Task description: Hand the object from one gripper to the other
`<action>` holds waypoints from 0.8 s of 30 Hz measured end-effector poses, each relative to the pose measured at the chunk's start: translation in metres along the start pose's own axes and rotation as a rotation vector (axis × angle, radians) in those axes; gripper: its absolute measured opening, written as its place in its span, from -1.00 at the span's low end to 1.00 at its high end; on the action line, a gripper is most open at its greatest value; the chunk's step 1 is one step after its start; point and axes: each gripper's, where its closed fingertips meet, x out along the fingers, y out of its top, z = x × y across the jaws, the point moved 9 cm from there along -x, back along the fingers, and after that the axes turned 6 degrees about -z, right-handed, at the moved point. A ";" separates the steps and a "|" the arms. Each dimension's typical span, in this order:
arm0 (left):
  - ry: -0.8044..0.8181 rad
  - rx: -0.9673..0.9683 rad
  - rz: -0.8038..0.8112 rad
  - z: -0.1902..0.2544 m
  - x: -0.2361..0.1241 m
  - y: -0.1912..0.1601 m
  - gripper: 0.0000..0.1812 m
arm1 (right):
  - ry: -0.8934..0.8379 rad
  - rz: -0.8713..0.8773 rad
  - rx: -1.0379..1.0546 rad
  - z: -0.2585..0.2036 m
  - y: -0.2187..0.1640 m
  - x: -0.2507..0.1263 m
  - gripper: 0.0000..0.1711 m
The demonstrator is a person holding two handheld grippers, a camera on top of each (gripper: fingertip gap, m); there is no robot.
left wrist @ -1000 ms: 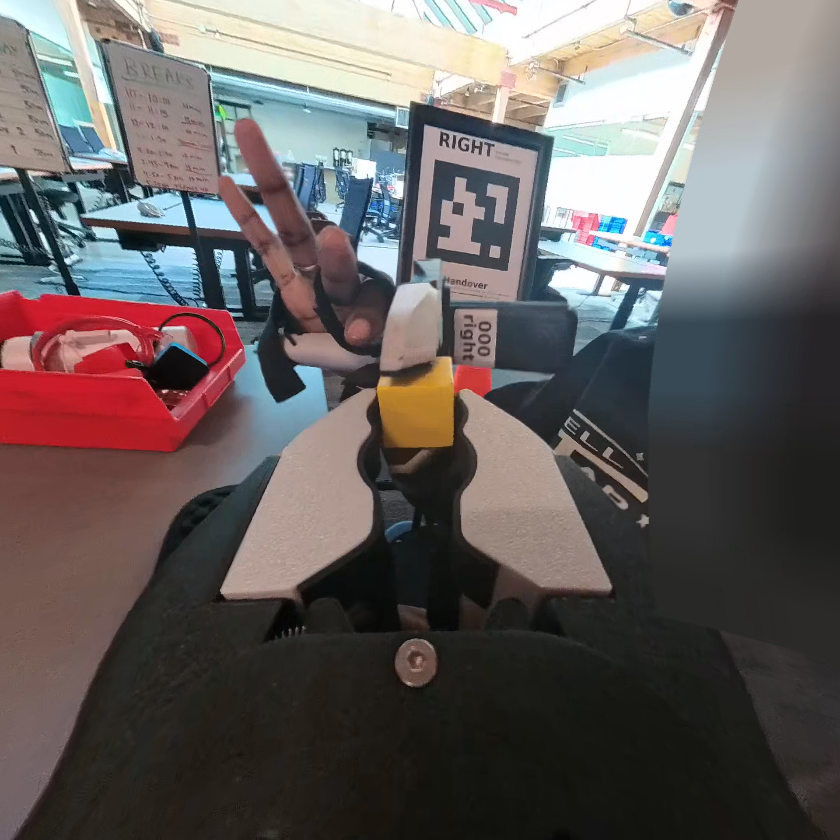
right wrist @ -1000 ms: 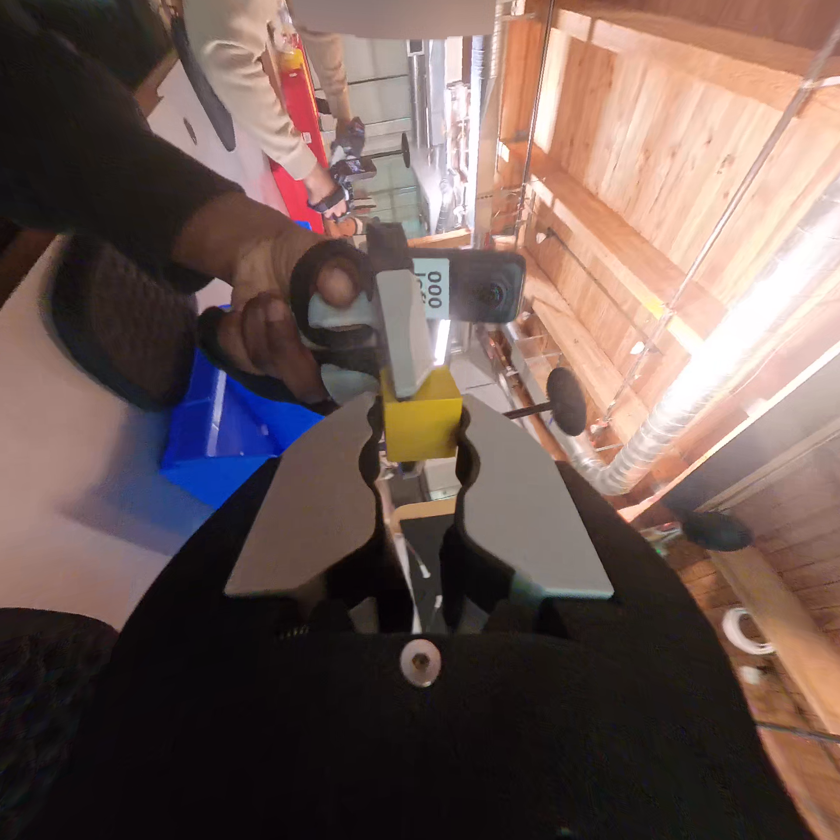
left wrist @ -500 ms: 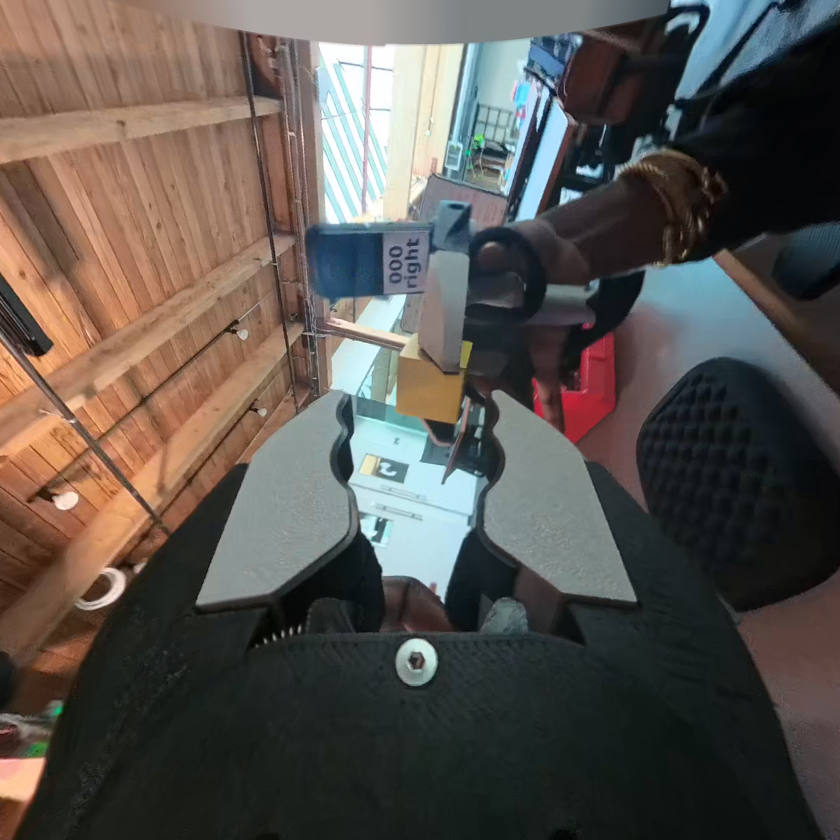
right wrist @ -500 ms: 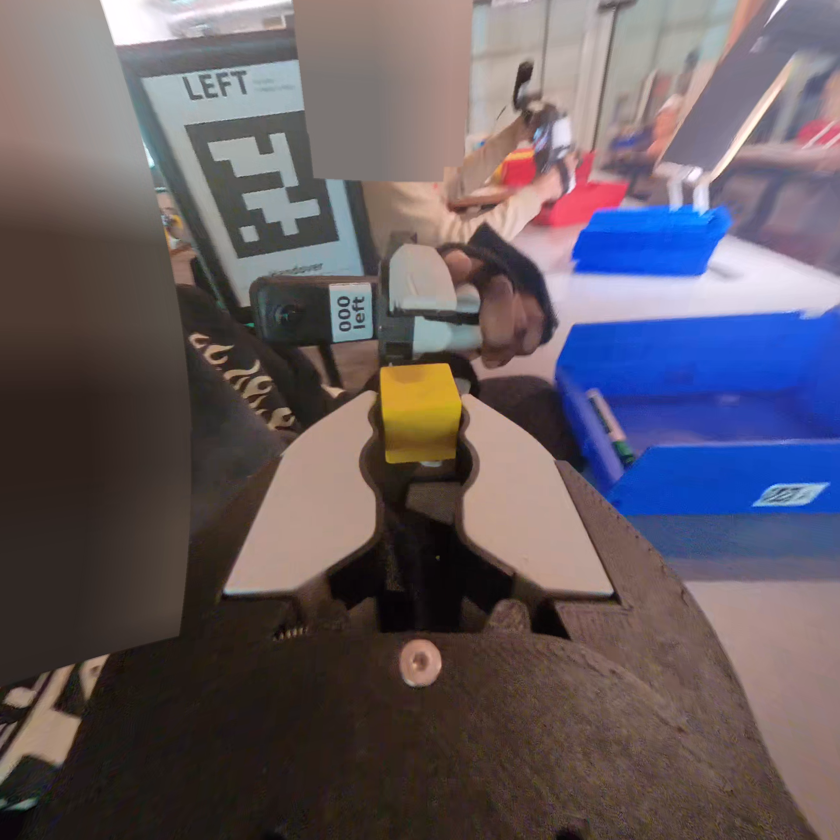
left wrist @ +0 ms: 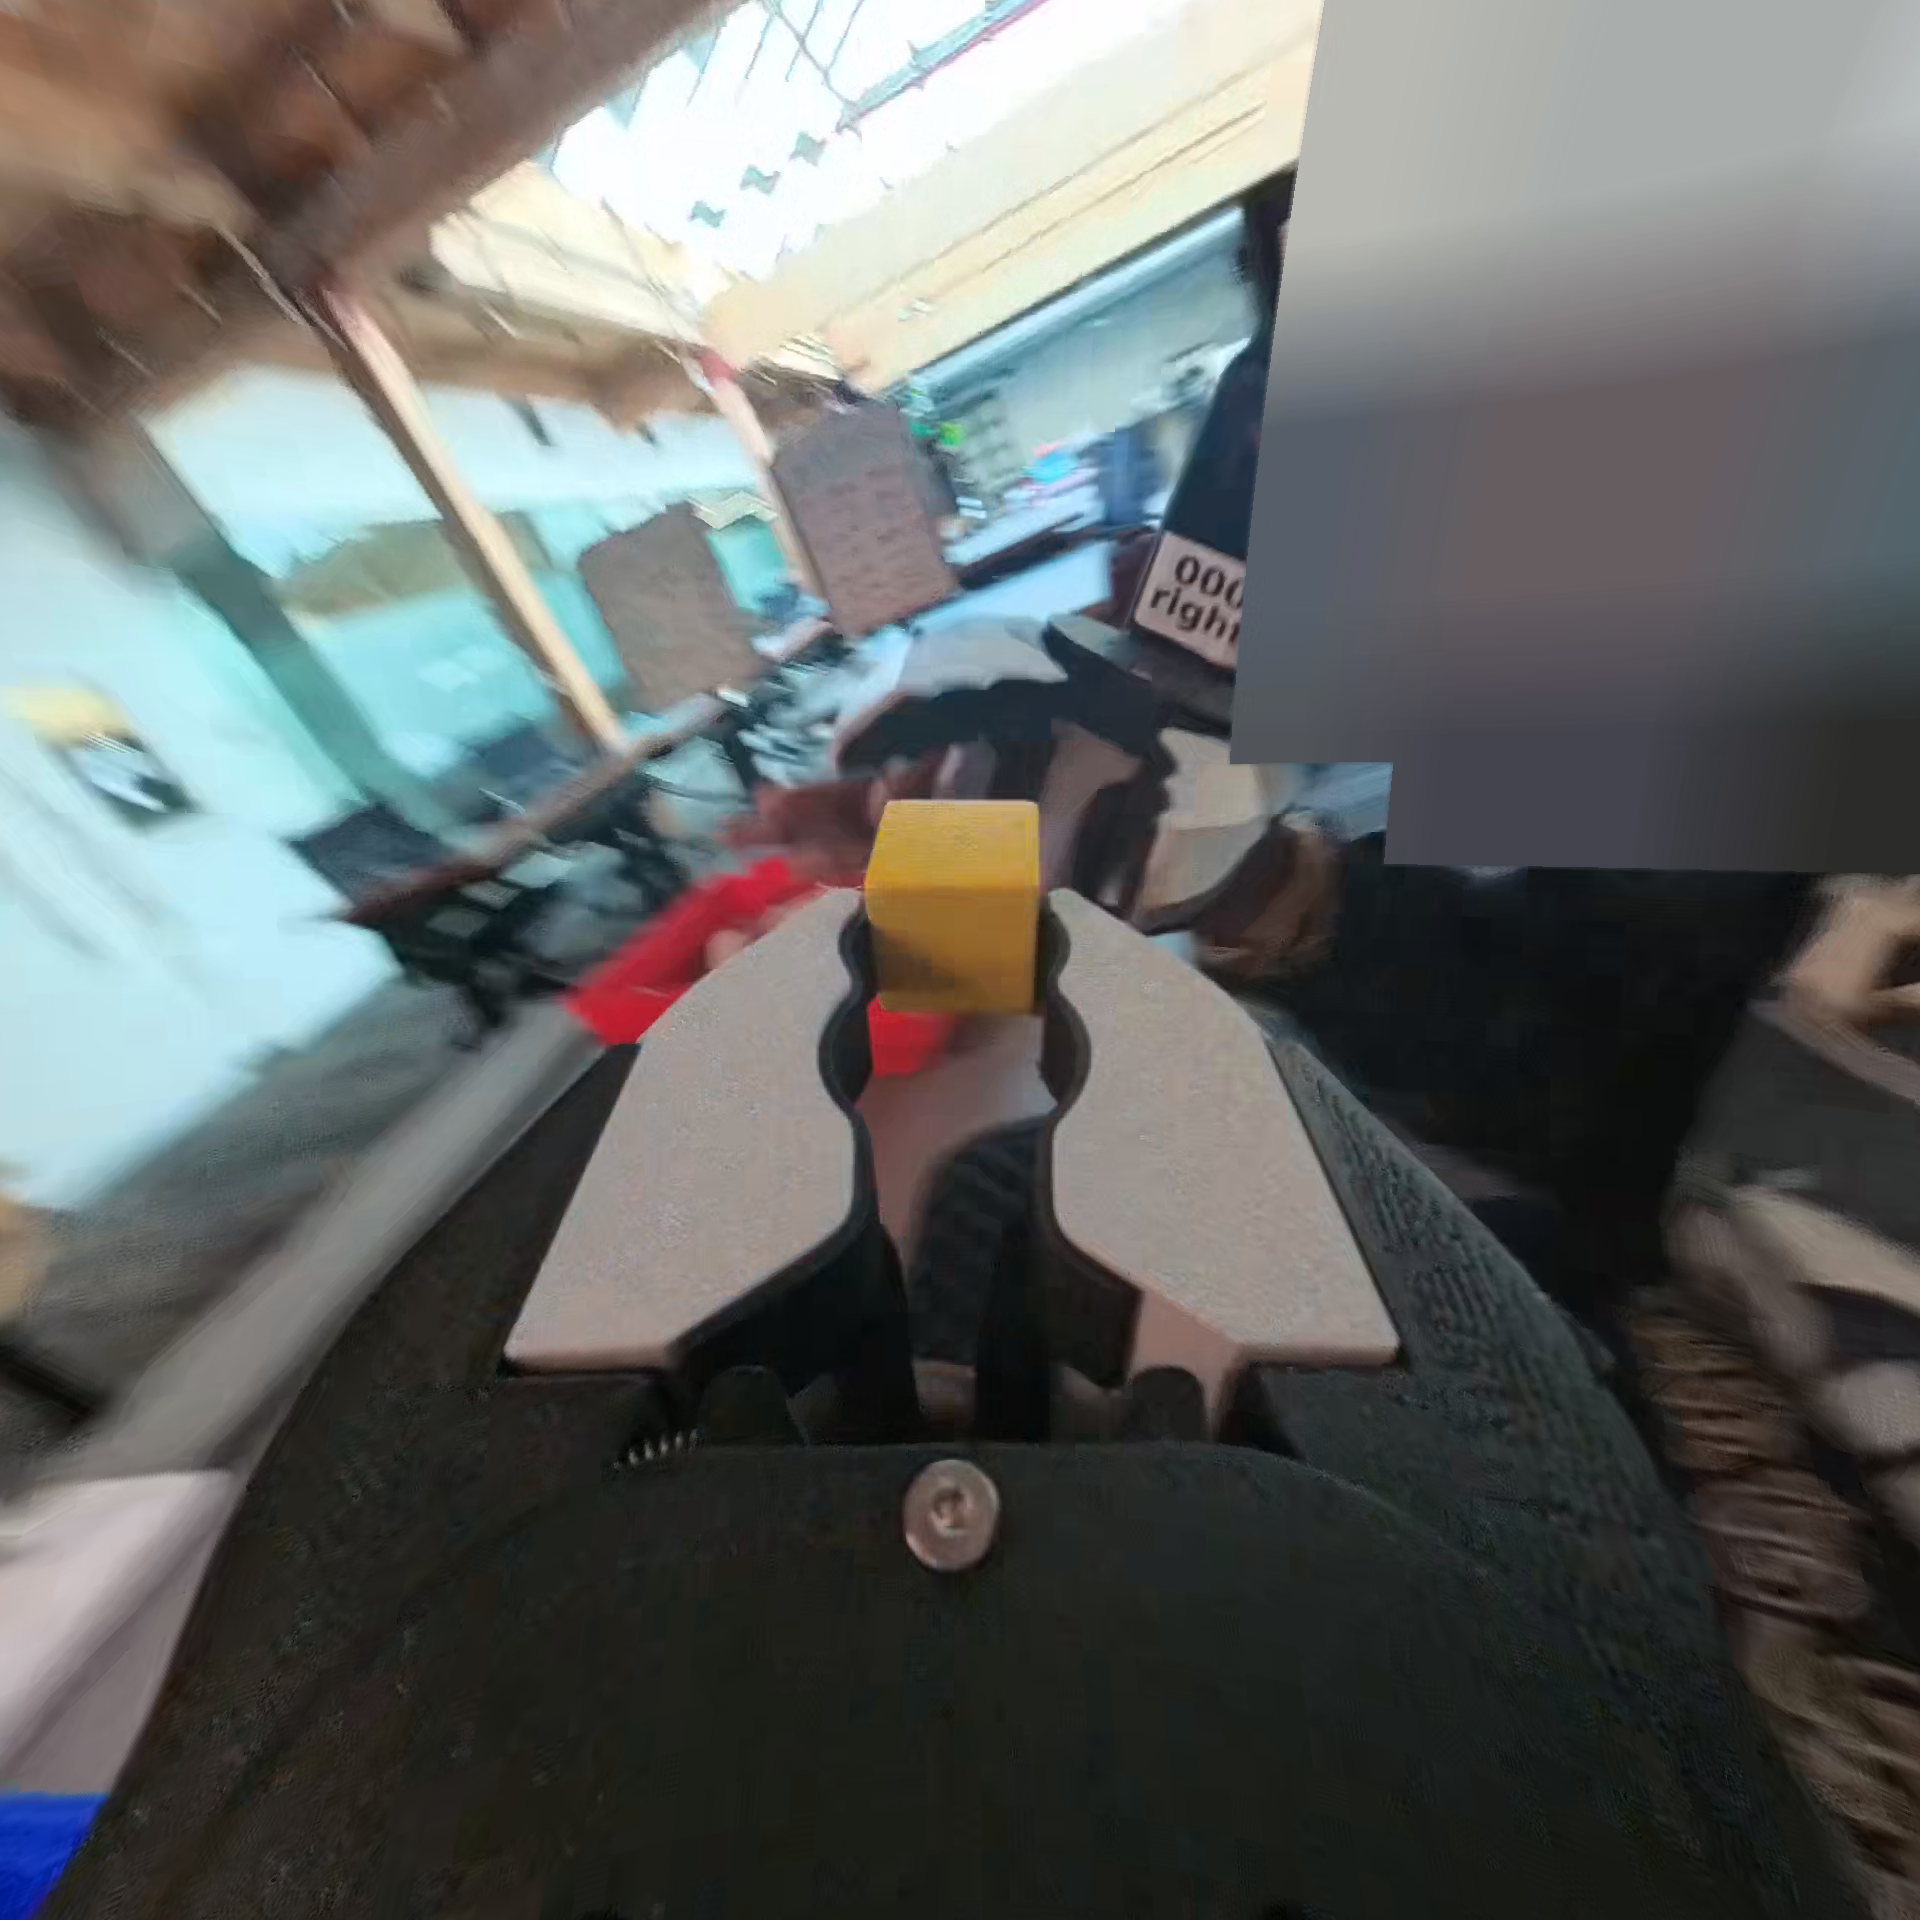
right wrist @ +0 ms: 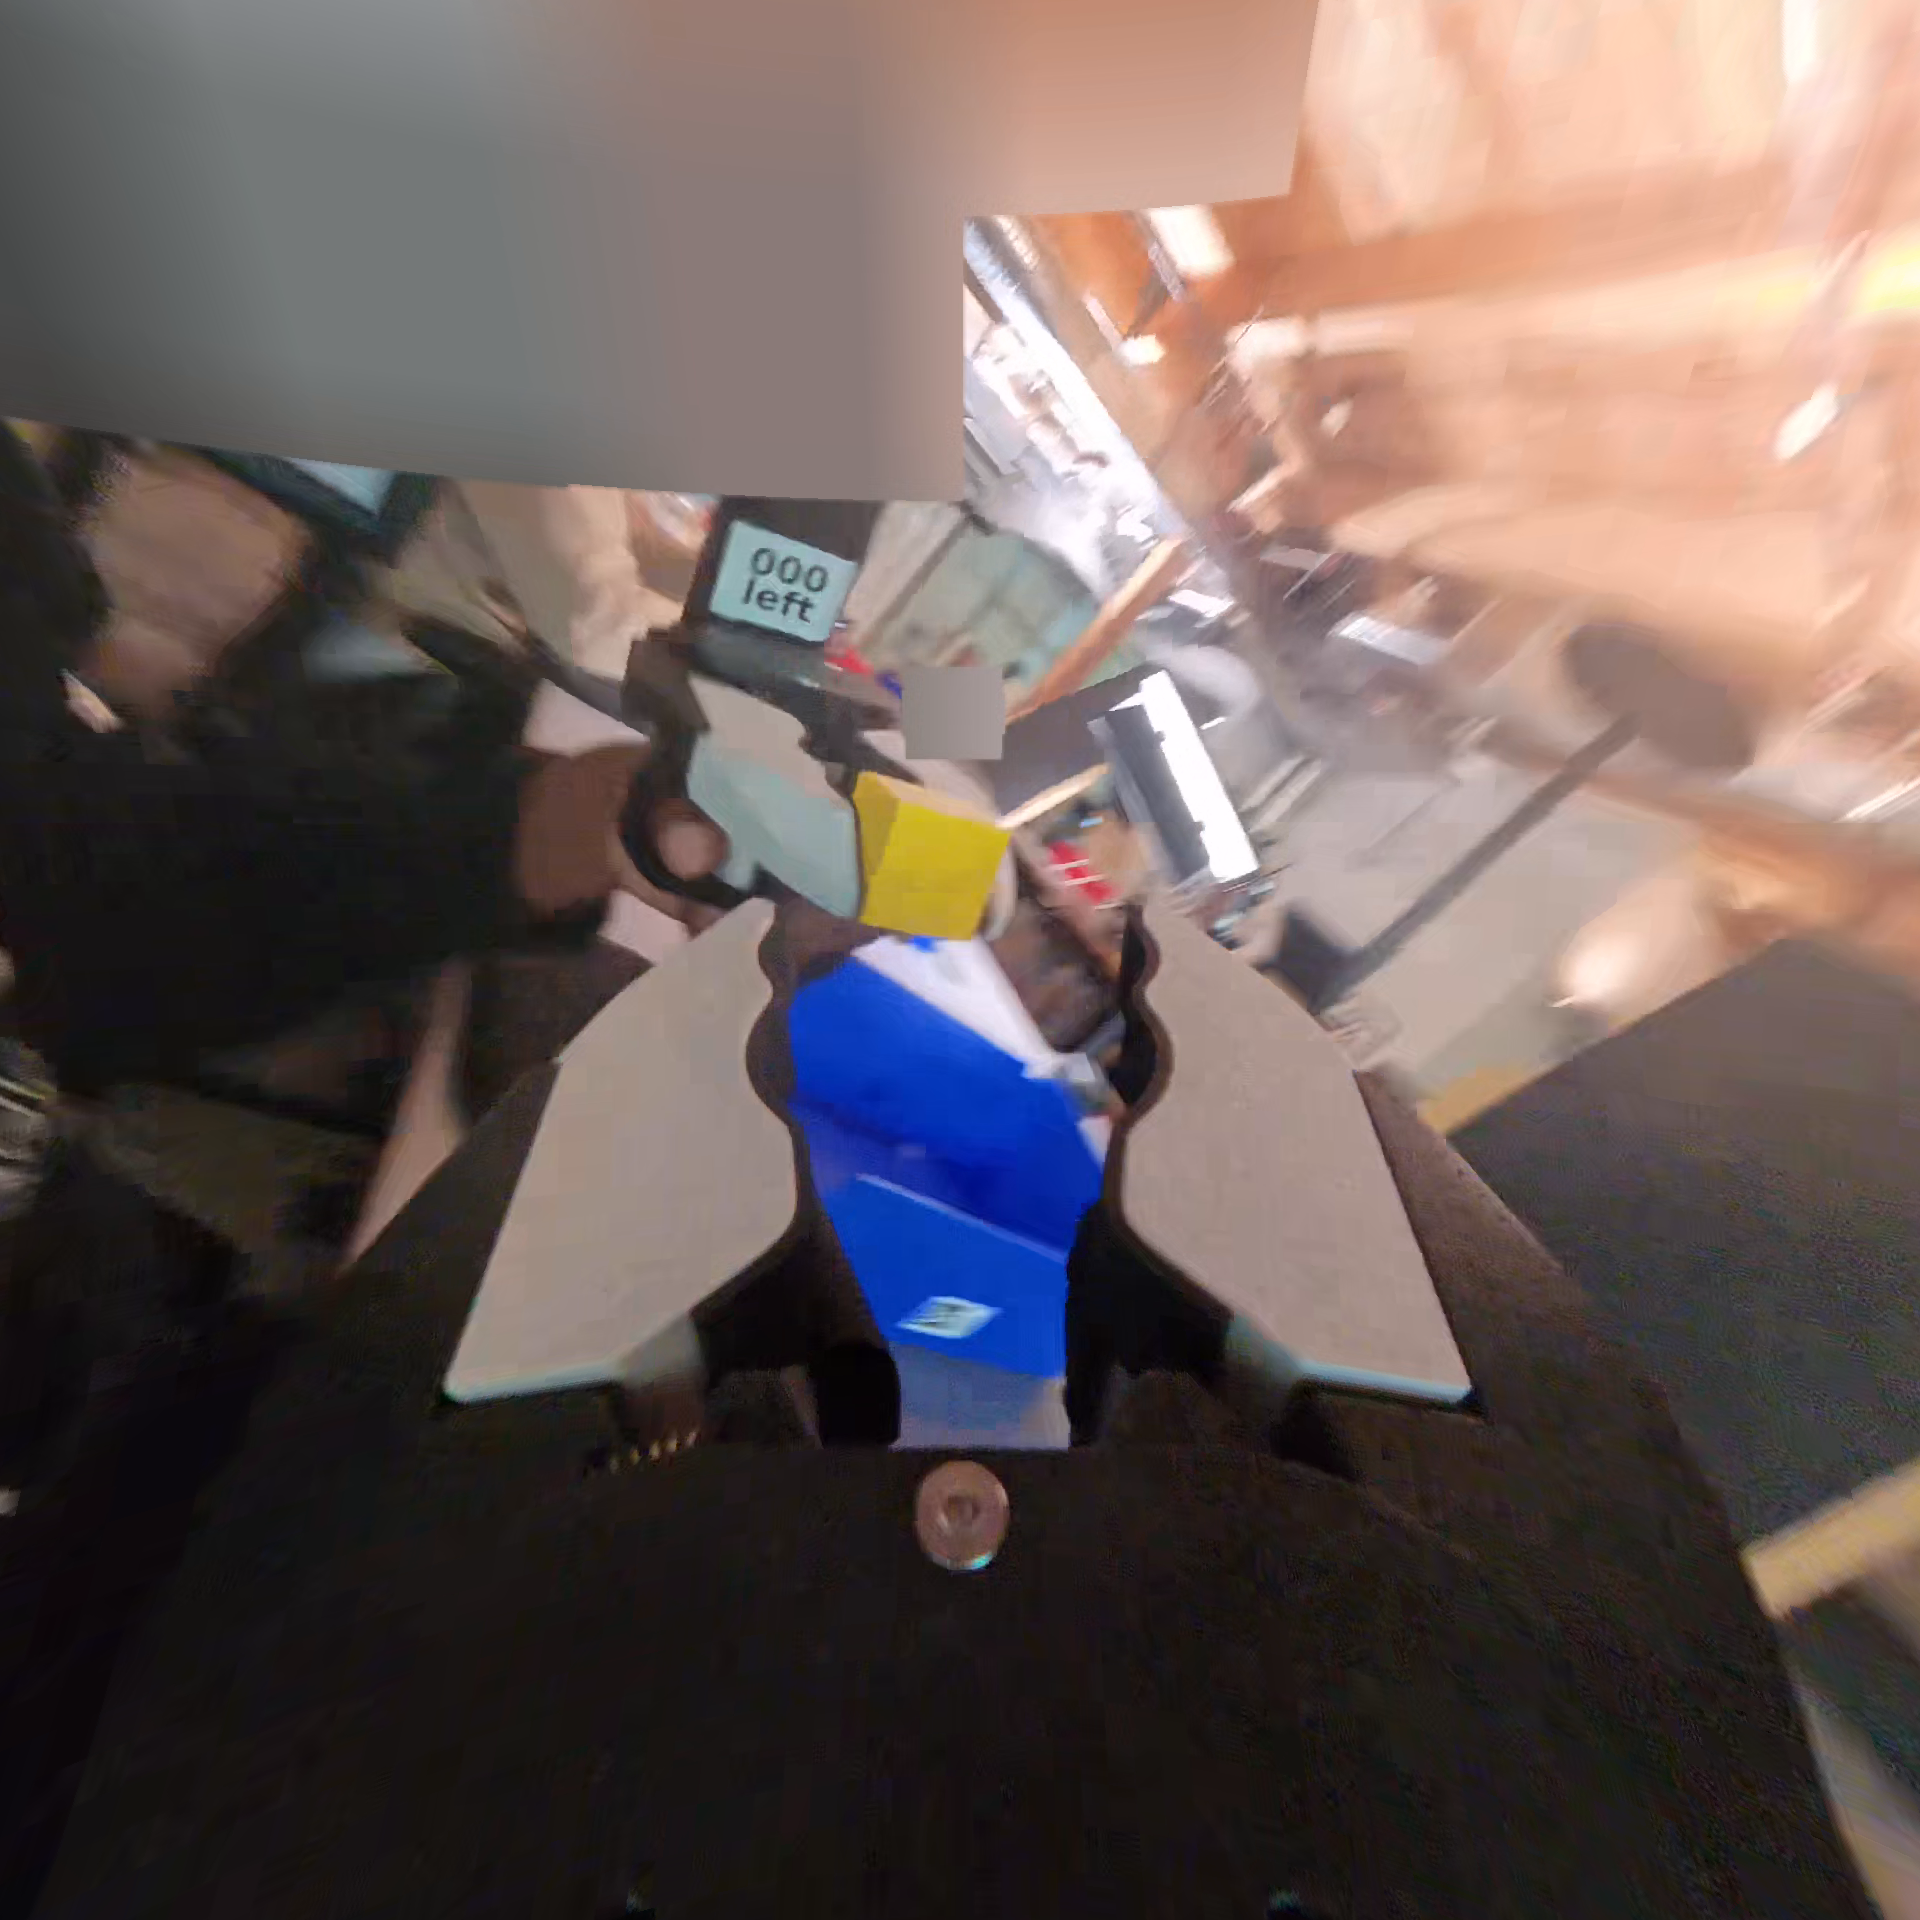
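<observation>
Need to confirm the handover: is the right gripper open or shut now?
Open. The right gripper has its grey fingers spread with nothing between them; the yellow cube sits clamped in the left gripper.

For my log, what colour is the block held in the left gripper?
Yellow block, clearest in the left wrist view, clamped by the left gripper.

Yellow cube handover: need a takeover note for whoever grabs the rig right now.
Left gripper: shut on the yellow cube, clamped at the fingertips.
Right gripper: open, holding nothing; the cube sits just beyond its tips in the right wrist view.
Blue bin lies below the right gripper, red bin beyond the left.
Done: the cube is in the left gripper alone.
Left: if another pass is due, close the right gripper on the cube, then open the left. Both views are motion-blurred, so steady up first.
</observation>
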 end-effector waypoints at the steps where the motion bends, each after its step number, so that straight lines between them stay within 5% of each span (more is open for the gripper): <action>1: -0.075 -0.100 0.004 -0.002 -0.001 -0.002 -0.69 | -0.048 0.002 -0.100 -0.002 0.002 -0.002 -0.33; 6: -0.314 -0.329 0.030 -0.003 0.004 -0.007 -0.69 | -0.020 0.036 -0.214 -0.016 0.007 0.004 -0.35; 10: -0.440 -0.429 -0.031 0.003 0.012 -0.012 -0.69 | -0.079 -0.024 -0.558 -0.032 0.004 0.009 -0.36; 13: -0.480 -0.461 -0.068 0.005 0.016 -0.015 -0.68 | -0.114 -0.119 -0.718 -0.041 0.005 0.014 -0.62; 17: -0.464 -0.399 -0.043 0.006 0.014 -0.013 -0.67 | -0.083 -0.152 -0.653 -0.040 0.008 0.015 -0.66; 20: -0.297 -0.161 0.063 0.007 0.008 -0.006 -0.44 | -0.075 -0.128 -0.454 -0.028 0.012 0.011 -0.67; 24: 0.127 0.485 0.177 0.017 -0.008 0.003 -0.26 | 0.057 -0.048 0.100 -0.007 0.014 0.005 -0.66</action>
